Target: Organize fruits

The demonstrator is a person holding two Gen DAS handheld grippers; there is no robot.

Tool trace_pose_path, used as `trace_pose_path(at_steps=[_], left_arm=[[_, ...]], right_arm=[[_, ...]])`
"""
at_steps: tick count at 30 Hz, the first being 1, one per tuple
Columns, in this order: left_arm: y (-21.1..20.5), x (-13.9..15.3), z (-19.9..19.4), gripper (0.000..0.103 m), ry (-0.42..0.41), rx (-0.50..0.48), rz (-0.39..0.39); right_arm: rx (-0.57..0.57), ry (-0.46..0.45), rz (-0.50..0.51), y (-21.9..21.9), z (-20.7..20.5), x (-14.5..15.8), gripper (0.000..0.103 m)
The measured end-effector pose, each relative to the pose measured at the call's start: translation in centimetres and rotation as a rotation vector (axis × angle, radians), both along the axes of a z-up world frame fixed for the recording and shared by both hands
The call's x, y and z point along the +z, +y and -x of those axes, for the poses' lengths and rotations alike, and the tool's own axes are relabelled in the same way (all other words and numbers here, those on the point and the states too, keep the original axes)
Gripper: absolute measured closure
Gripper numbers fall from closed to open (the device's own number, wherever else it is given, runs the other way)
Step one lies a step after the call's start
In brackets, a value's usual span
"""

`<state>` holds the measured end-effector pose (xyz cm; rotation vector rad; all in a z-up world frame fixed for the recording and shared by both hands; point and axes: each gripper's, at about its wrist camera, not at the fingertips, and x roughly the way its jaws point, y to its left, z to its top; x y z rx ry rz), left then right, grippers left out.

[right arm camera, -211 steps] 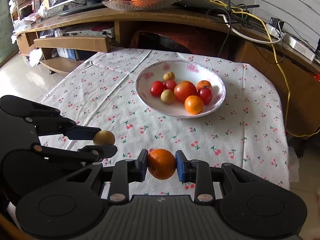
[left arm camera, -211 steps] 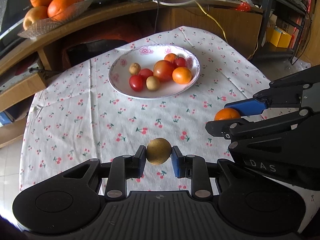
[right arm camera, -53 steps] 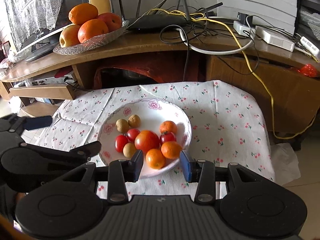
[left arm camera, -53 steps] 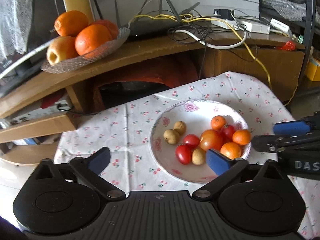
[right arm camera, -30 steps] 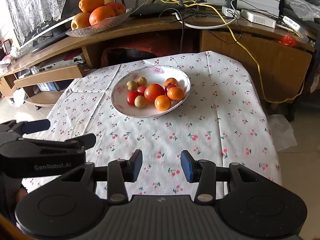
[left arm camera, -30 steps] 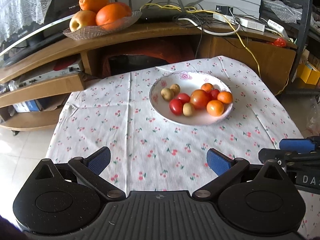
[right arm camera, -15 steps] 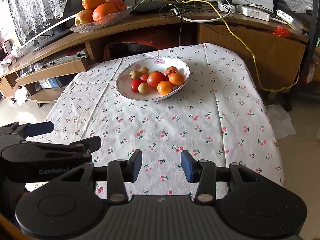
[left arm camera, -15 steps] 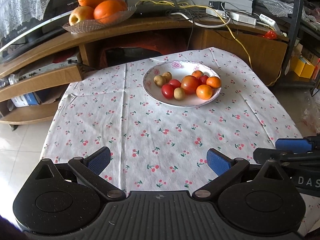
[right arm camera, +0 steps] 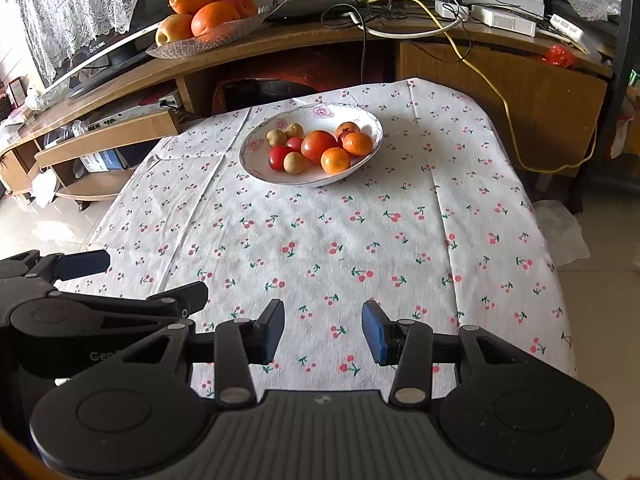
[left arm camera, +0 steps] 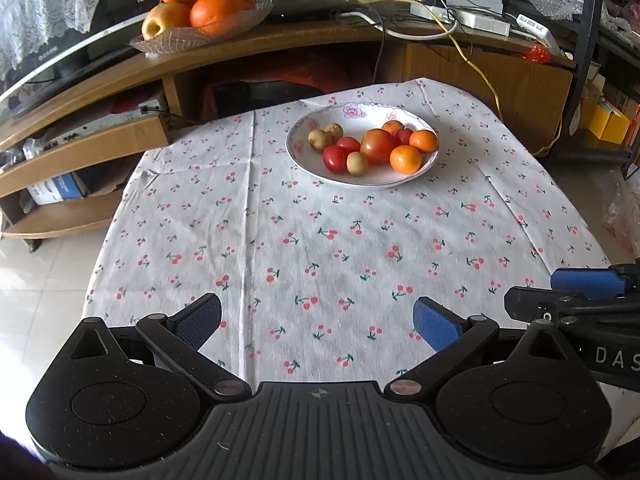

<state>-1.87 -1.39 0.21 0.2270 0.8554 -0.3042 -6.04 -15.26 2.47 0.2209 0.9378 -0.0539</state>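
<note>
left tool [left arm camera: 316,322]: wide, empty | right tool [right arm camera: 323,330]: parted, empty

left gripper [left arm camera: 316,320] spread wide, empty | right gripper [right arm camera: 323,330] parted, empty

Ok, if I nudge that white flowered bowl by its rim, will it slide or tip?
The bowl looks shallow and wide, so it would probably slide, not tip. The tablecloth may bunch under it. The round fruits, like the big tomato, would likely roll around.
</note>
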Motion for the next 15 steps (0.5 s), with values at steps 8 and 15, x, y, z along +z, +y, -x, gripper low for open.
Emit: trace_pose_path(at_steps=[8, 15], left_arm=[[0.28, 0.07, 0.80, 0.000, -0.003, -0.007, 0.000], [0.32, 0.12, 0.90, 0.000, -0.006, -0.007, -0.002]], right_arm=[[0.001, 0.000, -0.001, 0.21, 0.62, -0.03, 0.060], [0.001, 0.000, -0.001, 0.27, 0.74, -0.02, 0.060]])
